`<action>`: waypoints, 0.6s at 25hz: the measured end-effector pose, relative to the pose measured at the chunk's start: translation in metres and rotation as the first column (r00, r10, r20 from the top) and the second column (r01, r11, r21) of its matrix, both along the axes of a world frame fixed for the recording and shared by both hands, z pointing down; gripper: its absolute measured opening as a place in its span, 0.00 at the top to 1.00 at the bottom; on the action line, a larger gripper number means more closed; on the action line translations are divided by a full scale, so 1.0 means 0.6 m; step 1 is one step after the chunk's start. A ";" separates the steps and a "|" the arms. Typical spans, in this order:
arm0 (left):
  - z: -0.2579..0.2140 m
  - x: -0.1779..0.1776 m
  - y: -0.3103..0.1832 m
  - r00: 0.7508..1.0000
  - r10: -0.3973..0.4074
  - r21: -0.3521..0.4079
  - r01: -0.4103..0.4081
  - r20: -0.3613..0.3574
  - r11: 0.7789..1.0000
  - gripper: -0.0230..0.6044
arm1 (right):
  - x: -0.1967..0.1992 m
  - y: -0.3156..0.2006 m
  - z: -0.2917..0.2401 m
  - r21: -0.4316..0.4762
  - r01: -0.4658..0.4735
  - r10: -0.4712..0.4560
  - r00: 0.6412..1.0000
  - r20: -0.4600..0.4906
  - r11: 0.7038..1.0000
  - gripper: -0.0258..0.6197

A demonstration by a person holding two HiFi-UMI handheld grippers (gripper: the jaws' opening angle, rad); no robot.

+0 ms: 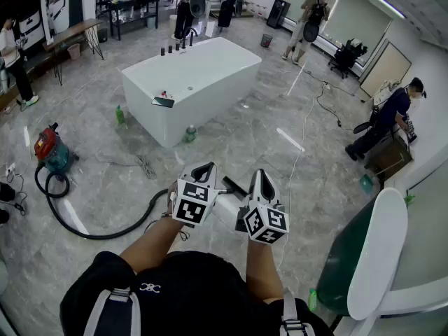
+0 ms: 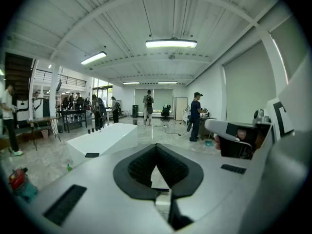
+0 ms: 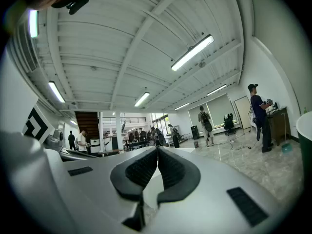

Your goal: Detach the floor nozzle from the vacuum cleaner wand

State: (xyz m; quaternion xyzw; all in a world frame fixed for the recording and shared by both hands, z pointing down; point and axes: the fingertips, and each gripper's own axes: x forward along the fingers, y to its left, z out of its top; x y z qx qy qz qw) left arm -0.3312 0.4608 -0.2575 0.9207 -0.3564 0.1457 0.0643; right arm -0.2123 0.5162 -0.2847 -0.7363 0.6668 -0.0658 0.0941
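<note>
Left tool: jaws together, empty; tilted slightly down.
Right tool: jaws together, empty; level, just beside the left.
Vacuum cleaner: on the floor, well left; its hose curves to beside the left tool.
Hidden: wand and floor nozzle can't be made out; a dark piece shows between the tools.

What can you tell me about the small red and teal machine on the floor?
It is a canister vacuum cleaner: a red top on a rounded teal body, plastic by its look, standing upright on the grey tiled floor, left of the white bathtub and apart from it. A black hose loops out beside it and sweeps across the floor toward the person's left gripper, where its end is hidden.
</note>
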 end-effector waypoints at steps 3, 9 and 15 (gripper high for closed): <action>-0.002 -0.022 -0.030 1.000 -0.007 0.009 0.007 0.001 1.000 0.95 | -0.021 -0.031 -0.004 0.000 -0.004 0.004 1.000 -0.015 1.000 0.94; 0.023 -0.063 -0.069 1.000 0.008 -0.008 -0.008 0.013 1.000 0.95 | -0.069 -0.065 0.021 -0.034 0.006 -0.007 1.000 -0.027 0.999 0.94; 0.010 -0.060 -0.111 1.000 0.014 0.005 -0.014 0.007 1.000 0.95 | -0.068 -0.114 0.026 -0.065 0.022 -0.024 0.999 -0.033 0.998 0.94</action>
